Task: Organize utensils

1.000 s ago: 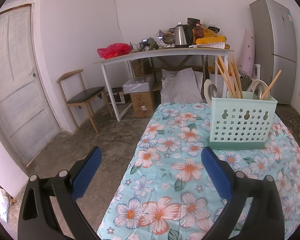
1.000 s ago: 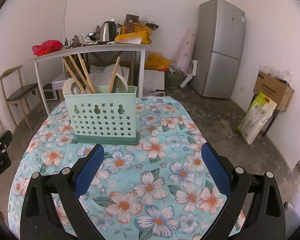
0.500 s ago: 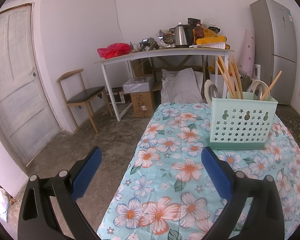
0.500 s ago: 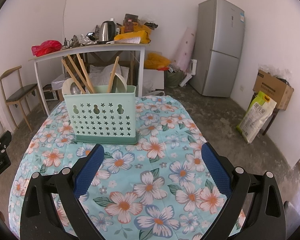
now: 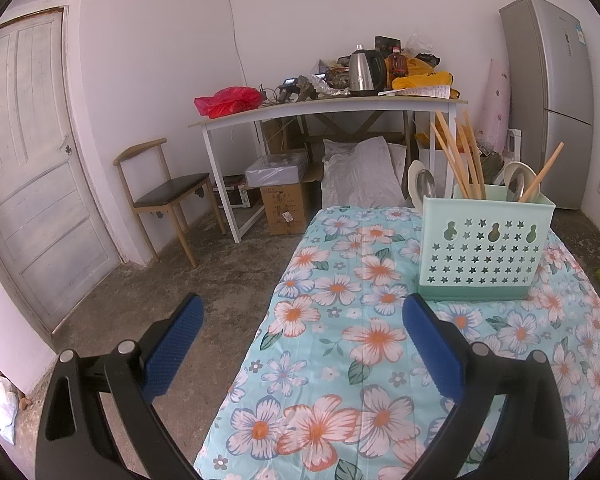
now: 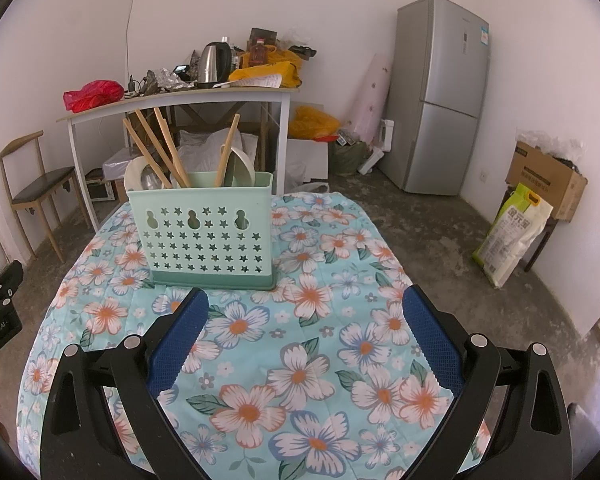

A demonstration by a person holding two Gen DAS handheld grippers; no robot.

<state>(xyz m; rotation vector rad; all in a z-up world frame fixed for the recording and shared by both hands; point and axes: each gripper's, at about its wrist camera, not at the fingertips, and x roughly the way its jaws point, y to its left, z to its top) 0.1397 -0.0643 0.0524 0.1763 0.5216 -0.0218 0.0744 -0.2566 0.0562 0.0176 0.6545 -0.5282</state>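
nothing moved, both claws agape, utensil caddy (image 6: pixel 208 236) filled

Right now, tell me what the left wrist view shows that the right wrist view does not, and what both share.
Only the left wrist view shows the white door. Only the right wrist view shows the cardboard box and the rice bag by the right wall. Both share the green utensil holder with chopsticks and spoons, the floral tablecloth, the fridge, the kettle, the chair, and each gripper's own open blue fingers.
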